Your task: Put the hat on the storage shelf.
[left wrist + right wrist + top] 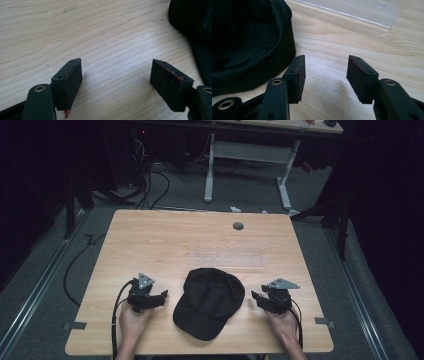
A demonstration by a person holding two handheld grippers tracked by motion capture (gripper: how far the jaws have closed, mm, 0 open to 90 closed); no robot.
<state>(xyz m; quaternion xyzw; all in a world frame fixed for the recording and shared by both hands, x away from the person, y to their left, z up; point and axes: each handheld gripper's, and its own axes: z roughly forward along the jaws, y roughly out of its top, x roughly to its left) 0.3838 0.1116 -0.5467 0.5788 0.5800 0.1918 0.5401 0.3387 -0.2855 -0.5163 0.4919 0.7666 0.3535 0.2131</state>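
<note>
The left gripper [116, 82] has its fingers [67, 83] spread wide over bare wood, with nothing between them. In the left gripper view the black cap [192, 27] lies off to the right of the right-hand finger, near it but apart. The right gripper [325, 75] also has its fingers [362, 77] spread, with only wood grain in the gap. In the right gripper view the cap [249, 42] sits just beside the left-hand finger, its edge close to it; whether they touch cannot be told.

From the high view, the left gripper [161, 296] and right gripper [256, 297] rest low on the counter [165, 235], one on each side of the cap [210, 302], fingertips pointing inward at it. The cap lies near the counter's front edge, brim toward the person. Behind it lies a clear plastic strip [229, 258].
</note>
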